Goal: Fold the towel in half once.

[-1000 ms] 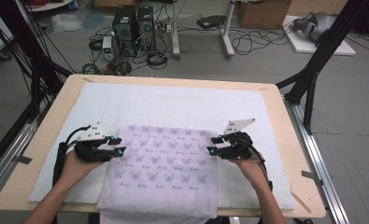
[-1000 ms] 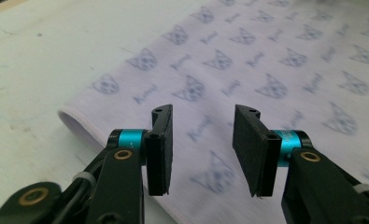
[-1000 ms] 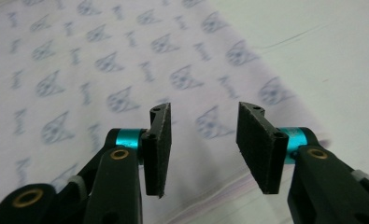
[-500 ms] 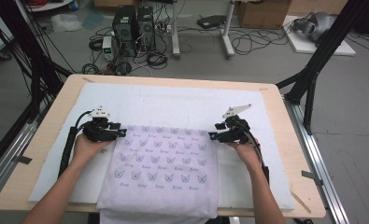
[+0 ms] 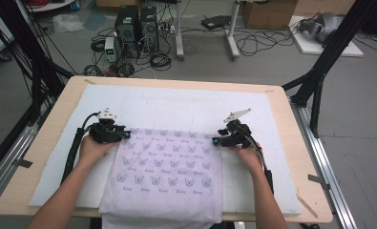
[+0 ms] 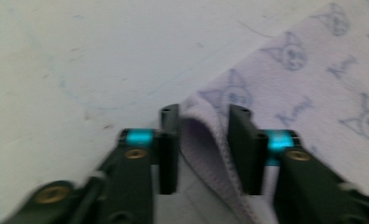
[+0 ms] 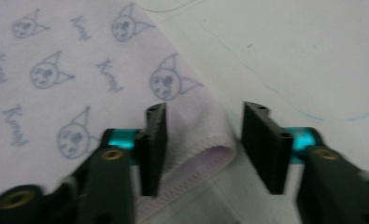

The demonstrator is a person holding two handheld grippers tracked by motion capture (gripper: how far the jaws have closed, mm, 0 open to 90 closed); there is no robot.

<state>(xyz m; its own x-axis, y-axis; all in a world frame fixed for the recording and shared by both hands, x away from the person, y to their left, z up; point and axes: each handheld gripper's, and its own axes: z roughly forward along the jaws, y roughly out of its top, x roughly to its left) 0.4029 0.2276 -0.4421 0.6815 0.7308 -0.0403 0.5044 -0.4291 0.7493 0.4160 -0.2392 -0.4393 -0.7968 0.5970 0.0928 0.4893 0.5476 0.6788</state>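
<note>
A lilac towel point(image 5: 167, 167) printed with small cat faces lies flat on a white mat point(image 5: 176, 105), its near end hanging over the table's front edge. My left gripper point(image 5: 128, 135) is at the towel's far left corner, my right gripper point(image 5: 215, 140) at its far right corner. In the left gripper view the jaws point(image 6: 204, 114) have just been closing, with a loose raised fold of towel point(image 6: 313, 93) between them. In the right gripper view the jaws point(image 7: 203, 112) have also been closing; the towel's hemmed corner point(image 7: 79, 56) lies between them, apart from the right jaw.
The mat covers most of a wooden table point(image 5: 287, 133). Black frame legs point(image 5: 319, 81) stand at both far corners. Computer towers point(image 5: 138, 26), cables and boxes sit on the floor behind. Bare mat stretches beyond the towel's far edge.
Both hands have moved away from the person along the towel's sides to its far corners and come down. The jaws now stand around the corners.
</note>
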